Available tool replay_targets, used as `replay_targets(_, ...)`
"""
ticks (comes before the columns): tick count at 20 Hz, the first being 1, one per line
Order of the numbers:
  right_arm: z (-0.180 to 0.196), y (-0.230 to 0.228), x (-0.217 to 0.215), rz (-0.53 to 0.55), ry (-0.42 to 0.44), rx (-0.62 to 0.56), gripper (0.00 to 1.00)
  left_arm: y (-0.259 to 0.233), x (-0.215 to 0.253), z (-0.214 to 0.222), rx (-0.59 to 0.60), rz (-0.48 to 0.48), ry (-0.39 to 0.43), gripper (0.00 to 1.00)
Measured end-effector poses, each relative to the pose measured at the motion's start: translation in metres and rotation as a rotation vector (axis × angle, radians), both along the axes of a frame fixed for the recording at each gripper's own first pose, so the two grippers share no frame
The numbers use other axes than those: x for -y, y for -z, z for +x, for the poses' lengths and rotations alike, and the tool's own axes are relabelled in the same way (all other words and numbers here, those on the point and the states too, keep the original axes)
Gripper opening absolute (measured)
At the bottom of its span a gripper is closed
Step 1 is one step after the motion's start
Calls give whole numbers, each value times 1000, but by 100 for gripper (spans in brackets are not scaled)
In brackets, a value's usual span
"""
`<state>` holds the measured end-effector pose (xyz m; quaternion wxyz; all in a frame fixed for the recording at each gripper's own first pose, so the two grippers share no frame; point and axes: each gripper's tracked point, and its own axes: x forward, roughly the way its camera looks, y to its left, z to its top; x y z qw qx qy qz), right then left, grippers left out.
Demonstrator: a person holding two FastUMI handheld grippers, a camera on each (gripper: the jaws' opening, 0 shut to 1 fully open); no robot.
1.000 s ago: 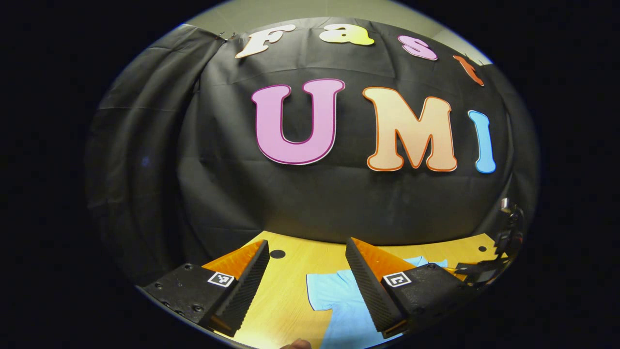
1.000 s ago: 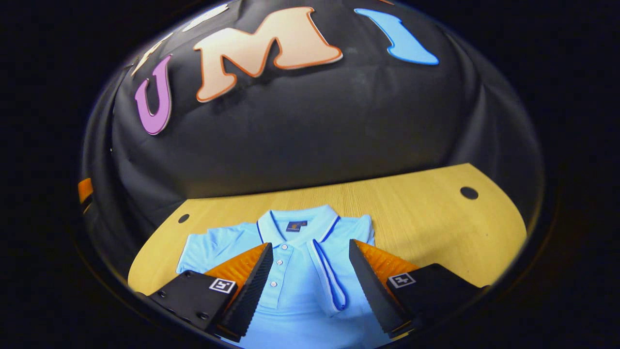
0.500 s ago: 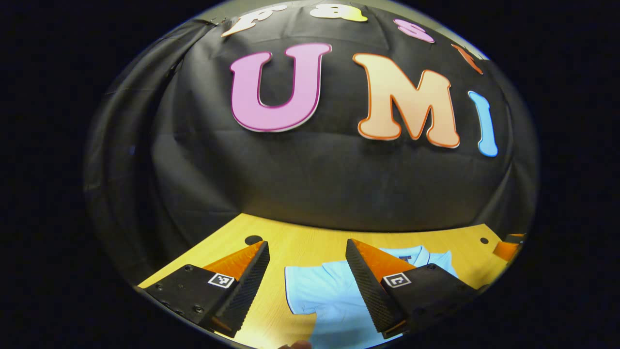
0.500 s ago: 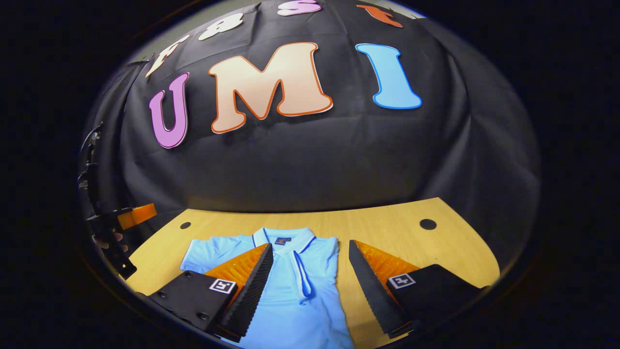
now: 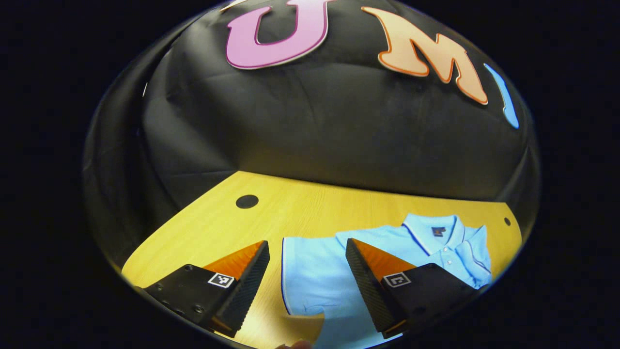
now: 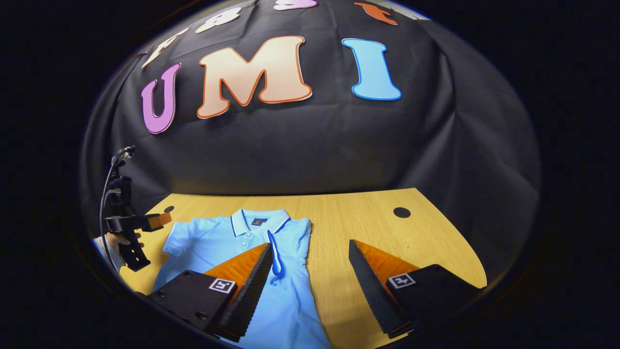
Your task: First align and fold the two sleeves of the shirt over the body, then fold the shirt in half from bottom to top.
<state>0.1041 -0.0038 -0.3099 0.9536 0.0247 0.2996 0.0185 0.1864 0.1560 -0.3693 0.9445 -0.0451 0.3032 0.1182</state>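
Both my left hand-held gripper (image 5: 305,281) and right hand-held gripper (image 6: 310,286) gape empty over the light-blue polo shirt (image 6: 227,242), whose hem is cut off, on the yellow wooden tabletop (image 6: 368,218).

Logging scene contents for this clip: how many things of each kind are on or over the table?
Shirt: 1
Grippers: 2, the left gripper and the right gripper
Table: 1
Total: 4
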Motion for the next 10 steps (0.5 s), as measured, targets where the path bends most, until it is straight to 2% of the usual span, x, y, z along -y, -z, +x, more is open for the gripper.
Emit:
replay_targets(1, -1, 3, 1, -4, -1, -4, 95, 9, 0, 1, -16, -5, -1, 95)
replay_targets(2, -2, 4, 2, -7, -3, -7, 98, 18, -2, -1, -37, -7, -5, 96)
replay_targets(5, -4, 4, 4, 2, 6, -13, 96, 42, -5, -4, -91, -23, -26, 95)
replay_targets(7, -6, 5, 7, -4, 7, -10, 98, 55, -3, -7, -128, -32, -21, 95)
replay_targets(8, -7, 4, 8, -10, 8, -10, 96, 61, -5, -12, -152, -32, -21, 95)
replay_targets(10, -10, 4, 9, -6, 11, -8, 98, 59, -4, -9, -138, -39, -28, 98)
